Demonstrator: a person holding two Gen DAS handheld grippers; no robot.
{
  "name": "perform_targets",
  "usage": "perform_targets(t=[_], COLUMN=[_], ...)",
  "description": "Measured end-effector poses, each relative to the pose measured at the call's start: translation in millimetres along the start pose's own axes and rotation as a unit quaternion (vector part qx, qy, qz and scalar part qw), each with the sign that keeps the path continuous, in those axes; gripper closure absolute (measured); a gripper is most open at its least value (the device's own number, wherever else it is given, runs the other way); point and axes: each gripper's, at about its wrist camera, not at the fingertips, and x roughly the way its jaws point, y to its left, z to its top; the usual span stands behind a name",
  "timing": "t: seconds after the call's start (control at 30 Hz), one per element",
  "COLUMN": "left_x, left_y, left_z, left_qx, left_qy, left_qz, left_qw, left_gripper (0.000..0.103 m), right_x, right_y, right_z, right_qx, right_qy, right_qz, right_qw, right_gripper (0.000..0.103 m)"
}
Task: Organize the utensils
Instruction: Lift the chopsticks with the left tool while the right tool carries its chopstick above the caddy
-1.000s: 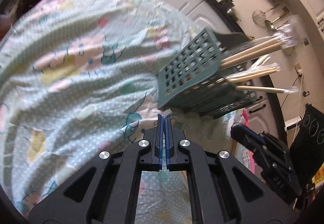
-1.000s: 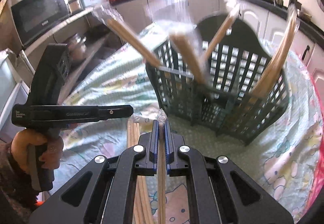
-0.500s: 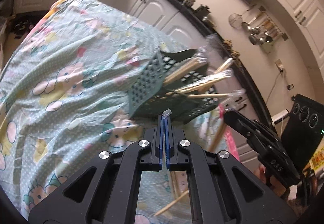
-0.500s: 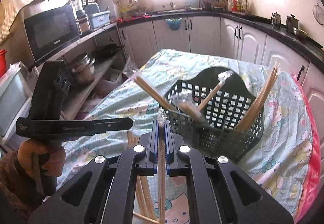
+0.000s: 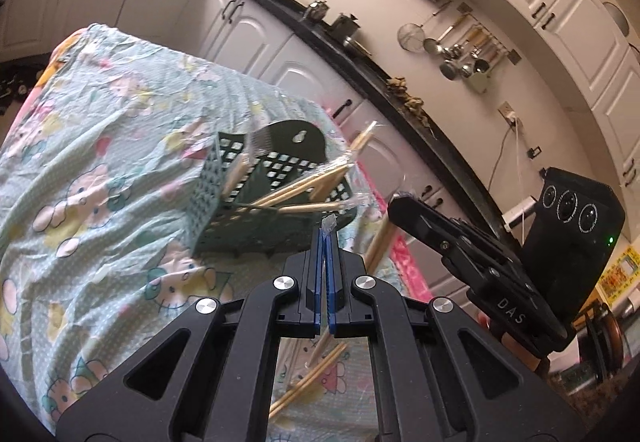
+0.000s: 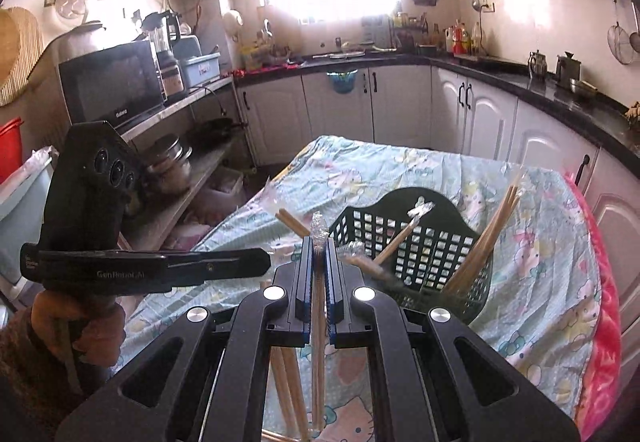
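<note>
Right hand-held gripper point(image 6: 319, 242) clamped on wrapped chopsticks point(image 6: 318, 342); left hand-held gripper point(image 5: 326, 238) pinching wrapper scrap point(image 5: 329, 221); basket point(image 6: 420, 254) ahead.

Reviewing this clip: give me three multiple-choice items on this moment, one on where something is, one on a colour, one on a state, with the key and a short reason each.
1. Where do the loose wrapped chopsticks lie?
A. on the tablecloth below the right tool
B. on the counter
C. on the microwave

2. What colour is the utensil basket?
A. red
B. dark green
C. white

3. What is the state of the right tool?
A. wide open and empty
B. shut on one wrapped chopstick pair
C. shut on a spoon

Key: 1 A, they rest on the patterned tablecloth under the tool. 2 B, its lattice walls are dark green. 3 B, the held wrapped chopstick pair runs between its closed fingers.
</note>
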Motion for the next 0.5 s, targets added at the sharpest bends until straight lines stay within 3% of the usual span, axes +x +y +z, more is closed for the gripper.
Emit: perform_targets(t=[0.5], left_x=[-1.4], left_y=[-32.9], left_z=[22.8], left_qx=[0.042], left_qy=[-0.005], left_qz=[-0.033], left_qw=[0.9986], left_gripper=[0.103], right_x=[-24.6], right_y=[-3.3], right_z=[14.8], right_qx=[0.001], right_qy=[-0.035], right_qz=[-0.014], right_qw=[0.999], right_gripper=[0.097])
